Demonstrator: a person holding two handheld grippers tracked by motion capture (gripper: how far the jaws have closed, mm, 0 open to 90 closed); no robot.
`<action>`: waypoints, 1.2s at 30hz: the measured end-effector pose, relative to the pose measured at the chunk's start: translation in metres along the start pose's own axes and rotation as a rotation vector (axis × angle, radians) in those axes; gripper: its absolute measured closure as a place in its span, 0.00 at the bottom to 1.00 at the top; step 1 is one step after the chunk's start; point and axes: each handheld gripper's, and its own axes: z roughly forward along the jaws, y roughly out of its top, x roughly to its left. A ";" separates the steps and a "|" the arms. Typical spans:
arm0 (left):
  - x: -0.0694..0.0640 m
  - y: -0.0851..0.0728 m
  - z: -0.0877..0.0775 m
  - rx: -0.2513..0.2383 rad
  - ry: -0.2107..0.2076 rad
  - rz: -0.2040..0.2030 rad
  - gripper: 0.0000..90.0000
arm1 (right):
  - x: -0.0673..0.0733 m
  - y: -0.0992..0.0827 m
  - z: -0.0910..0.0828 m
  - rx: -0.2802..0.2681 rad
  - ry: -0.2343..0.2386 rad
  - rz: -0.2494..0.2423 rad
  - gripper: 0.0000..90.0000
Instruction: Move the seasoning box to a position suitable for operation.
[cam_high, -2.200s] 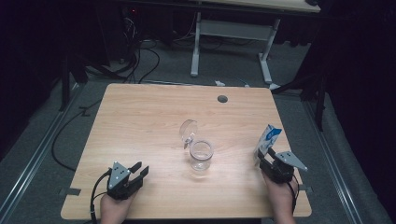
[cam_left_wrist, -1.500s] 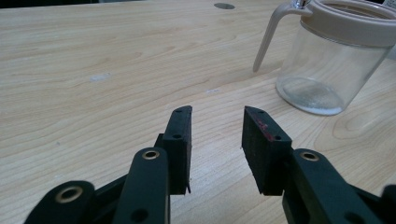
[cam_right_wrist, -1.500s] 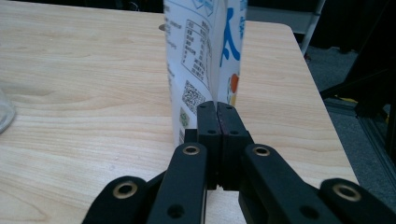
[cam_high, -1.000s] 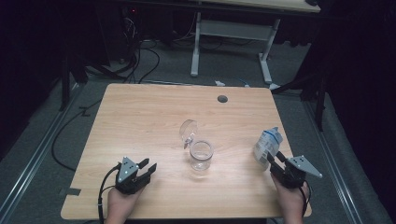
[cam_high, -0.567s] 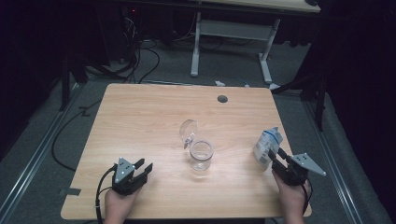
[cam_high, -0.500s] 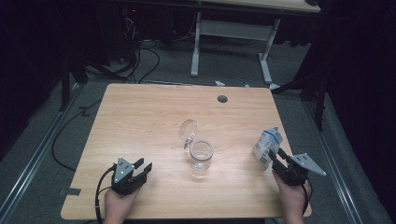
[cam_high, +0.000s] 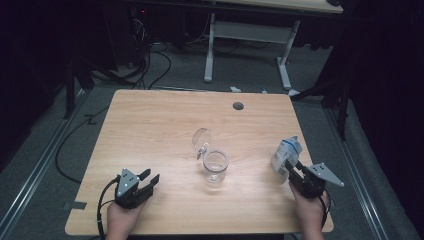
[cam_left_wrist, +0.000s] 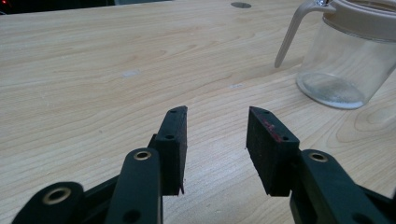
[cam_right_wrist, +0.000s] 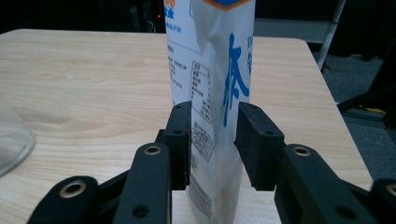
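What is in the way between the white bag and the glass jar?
Nothing visible is. The white bag, standing between the right gripper's jaws, and the glass jar with its lid flipped open are separated by bare table.

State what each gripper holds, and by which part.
The right gripper, its fingers just closing, pinches the white, blue-printed plastic pouch by its lower body, one finger on each face. The left gripper holds nothing; its fingers stand open over the wooden table.

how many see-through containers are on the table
1: a clear glass jar with its hinged lid open stands near the middle of the table. The white and blue pouch at the right edge is opaque. Nothing seems hidden.
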 end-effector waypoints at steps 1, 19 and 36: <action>0.000 0.000 0.000 0.002 -0.004 0.002 0.65 | 0.000 -0.001 0.000 0.010 0.005 0.004 0.72; -0.007 -0.004 0.003 0.017 -0.017 0.010 0.66 | -0.003 -0.005 0.003 -0.020 0.004 -0.028 0.88; -0.011 0.003 0.003 -0.015 -0.128 0.002 0.59 | 0.001 0.001 0.000 0.022 0.051 -0.050 1.00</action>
